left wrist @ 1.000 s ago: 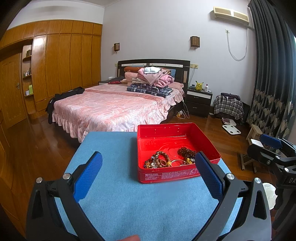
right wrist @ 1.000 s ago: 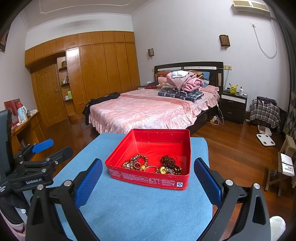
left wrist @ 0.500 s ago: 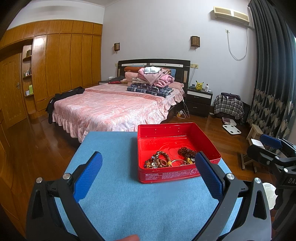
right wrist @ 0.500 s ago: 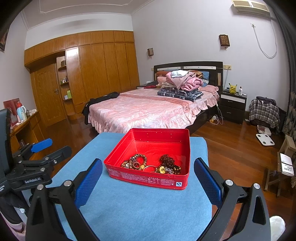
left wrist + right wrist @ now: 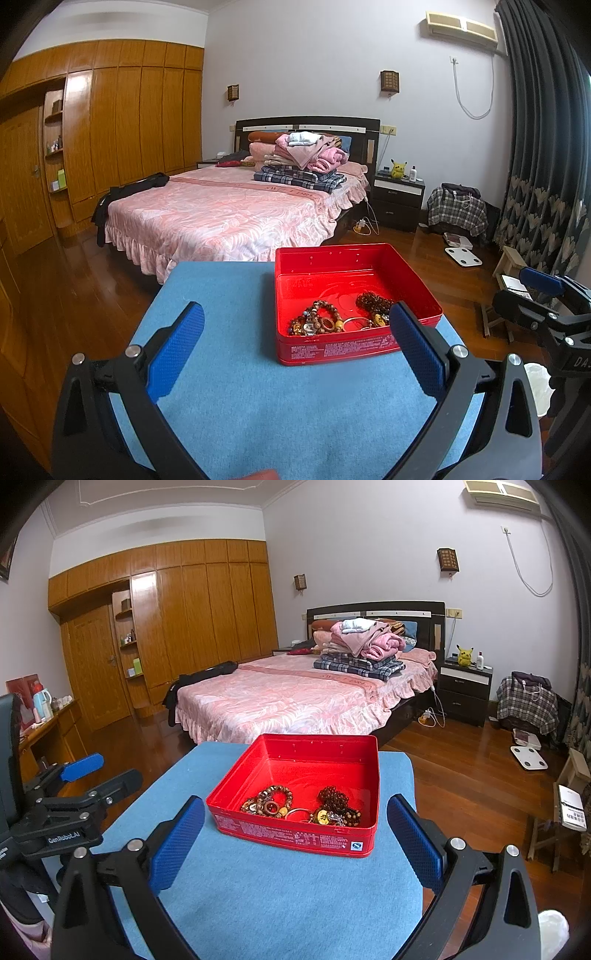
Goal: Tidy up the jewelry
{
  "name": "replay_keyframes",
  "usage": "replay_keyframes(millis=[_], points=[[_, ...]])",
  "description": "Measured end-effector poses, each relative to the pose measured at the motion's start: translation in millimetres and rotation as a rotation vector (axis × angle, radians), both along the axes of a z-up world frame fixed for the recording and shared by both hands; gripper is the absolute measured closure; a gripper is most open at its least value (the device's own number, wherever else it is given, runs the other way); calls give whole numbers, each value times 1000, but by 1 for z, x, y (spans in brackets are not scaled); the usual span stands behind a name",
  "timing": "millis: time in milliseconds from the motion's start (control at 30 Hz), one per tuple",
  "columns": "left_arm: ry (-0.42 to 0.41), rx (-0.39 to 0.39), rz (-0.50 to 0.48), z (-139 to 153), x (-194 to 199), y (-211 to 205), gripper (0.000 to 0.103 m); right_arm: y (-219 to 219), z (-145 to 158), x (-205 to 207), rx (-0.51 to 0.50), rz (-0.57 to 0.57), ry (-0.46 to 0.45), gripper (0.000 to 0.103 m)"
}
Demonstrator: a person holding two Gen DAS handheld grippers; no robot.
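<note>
- A red tin (image 5: 354, 321) sits open on a blue mat (image 5: 258, 406), toward the mat's far right part in the left wrist view; printed text runs along its near wall.
- The jewelry lies in the tin's near half, against the front wall; the far half of the floor is bare red.
- At left in that heap are brown bead bracelets (image 5: 269, 803), with one wide brown ring among them.
- At right is a dark bead string (image 5: 334, 801), bunched up, with a round yellow charm (image 5: 323, 816) at its near edge.
- A thin metal bangle (image 5: 297, 814) lies between the two bunches, touching both.
- The left gripper (image 5: 295, 339) hangs low over the mat's near part, its jaws spread wide with nothing between them; its right blue pad overlaps the tin's near right corner in view, but whether it touches I cannot tell.
- The right gripper (image 5: 295, 827) faces the tin from the near side, jaws likewise wide apart and empty, with the tin's front wall seen between the pads.
- Each gripper shows at the edge of the other's view, off the side of the mat.
- Behind the mat stands a bed (image 5: 229, 218) with a pink cover and folded clothes (image 5: 306, 158) stacked near its headboard.
</note>
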State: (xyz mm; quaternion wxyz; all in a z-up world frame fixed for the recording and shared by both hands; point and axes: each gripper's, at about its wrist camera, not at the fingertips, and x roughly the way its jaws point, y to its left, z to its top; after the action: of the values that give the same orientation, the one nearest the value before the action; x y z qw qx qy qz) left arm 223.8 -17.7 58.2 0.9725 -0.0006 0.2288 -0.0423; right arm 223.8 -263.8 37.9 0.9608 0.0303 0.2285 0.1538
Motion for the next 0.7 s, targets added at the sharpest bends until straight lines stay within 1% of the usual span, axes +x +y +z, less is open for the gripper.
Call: replay_keyframes(millis=[167,700], points=[[1,-9,3,-4,2,7,6,1,0,1,-1,1,0,6],[7,-14,6,-7,3,10,6,0,0,1,0,-1,2,6]])
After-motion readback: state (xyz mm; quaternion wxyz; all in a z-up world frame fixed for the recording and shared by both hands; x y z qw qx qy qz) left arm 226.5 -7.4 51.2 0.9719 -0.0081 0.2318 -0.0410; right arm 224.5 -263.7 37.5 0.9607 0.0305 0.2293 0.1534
